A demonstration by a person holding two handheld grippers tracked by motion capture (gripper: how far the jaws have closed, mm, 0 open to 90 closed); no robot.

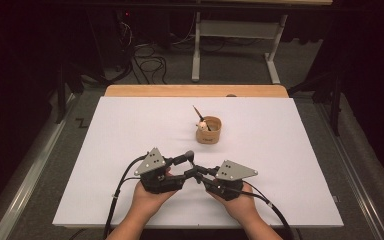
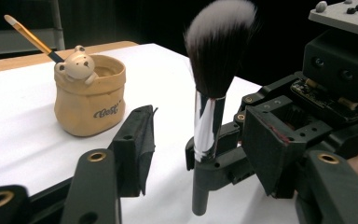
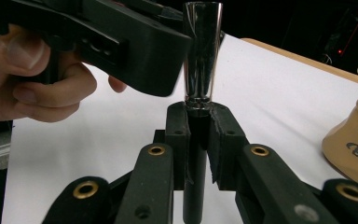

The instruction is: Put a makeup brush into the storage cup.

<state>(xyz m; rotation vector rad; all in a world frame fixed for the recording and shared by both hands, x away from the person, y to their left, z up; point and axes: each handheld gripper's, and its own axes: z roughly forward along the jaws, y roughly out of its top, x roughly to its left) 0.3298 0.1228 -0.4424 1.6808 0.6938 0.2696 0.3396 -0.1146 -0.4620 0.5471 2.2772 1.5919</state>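
A makeup brush (image 2: 210,70) with a dark, white-tipped head and a chrome ferrule (image 3: 202,56) stands upright just above the white table. My right gripper (image 3: 199,122) is shut on its black handle. My left gripper (image 2: 200,122) is open, with one jaw on each side of the brush and its pads clear of it. In the high view both grippers meet near the front middle, left gripper (image 1: 186,169) and right gripper (image 1: 199,174), with the brush head (image 1: 189,155) above them.
A tan pouch-shaped cup (image 1: 209,131) with a small bear figure (image 2: 78,63) stands behind the grippers, right of centre. A thin orange-handled brush (image 2: 30,37) leans out of it. The white board (image 1: 130,130) lies on a wooden table (image 1: 180,90); beyond are floor cables.
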